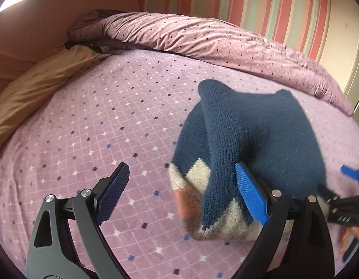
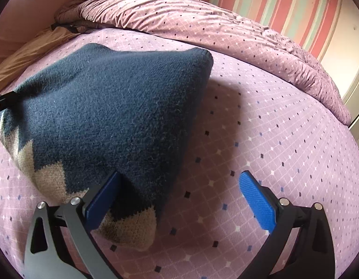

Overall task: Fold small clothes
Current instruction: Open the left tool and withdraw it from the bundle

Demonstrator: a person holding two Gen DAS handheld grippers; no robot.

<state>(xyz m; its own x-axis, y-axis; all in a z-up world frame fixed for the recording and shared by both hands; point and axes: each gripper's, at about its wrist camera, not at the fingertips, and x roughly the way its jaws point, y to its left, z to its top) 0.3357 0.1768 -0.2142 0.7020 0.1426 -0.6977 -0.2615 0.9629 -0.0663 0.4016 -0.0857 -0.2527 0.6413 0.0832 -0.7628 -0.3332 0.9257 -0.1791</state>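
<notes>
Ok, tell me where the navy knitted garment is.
The navy knitted garment lies on the lilac diamond-pattern bedspread, between both tongs: right in the left view, left in the right view.

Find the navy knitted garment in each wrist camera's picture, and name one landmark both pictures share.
Left wrist view: the navy knitted garment sits right of centre, against the left gripper's right finger.
Right wrist view: it fills the left half, against the right gripper's left finger.
Shared landmark: the bunched pink duvet along the far side of the bed.
</notes>
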